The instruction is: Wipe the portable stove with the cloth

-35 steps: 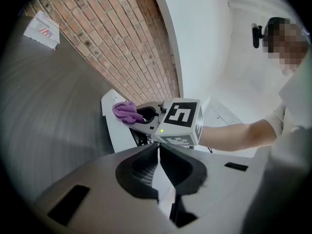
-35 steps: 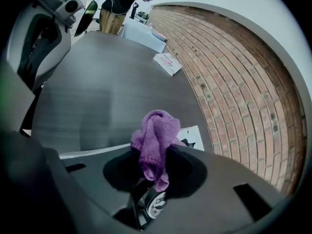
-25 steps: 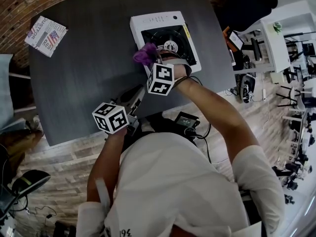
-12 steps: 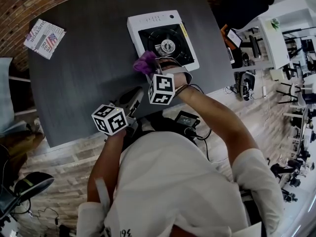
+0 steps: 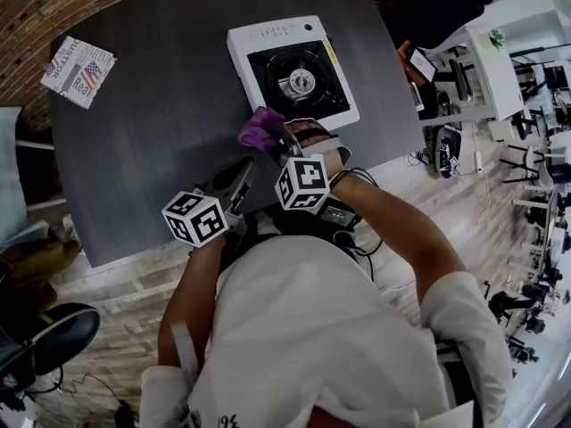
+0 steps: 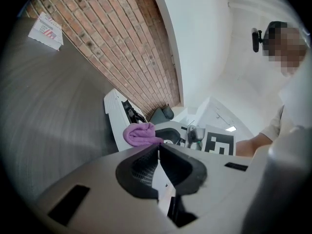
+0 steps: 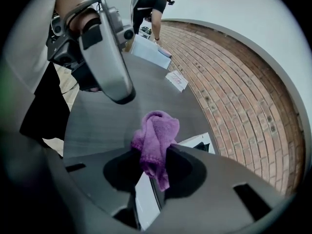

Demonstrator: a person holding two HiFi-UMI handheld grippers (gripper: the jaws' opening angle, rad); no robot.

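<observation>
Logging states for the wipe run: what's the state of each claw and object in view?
portable stove: flat on table, burner bare
cloth: bunched, pinched, by the stove's near corner
right claw: shut on cloth
left claw: shut, empty
booklet: lying flat on table

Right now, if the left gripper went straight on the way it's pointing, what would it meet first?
Most likely the purple cloth, clamped by the right gripper; it sits almost dead ahead of the left gripper. The edge of the portable stove lies just beyond, though depth is unclear.
</observation>
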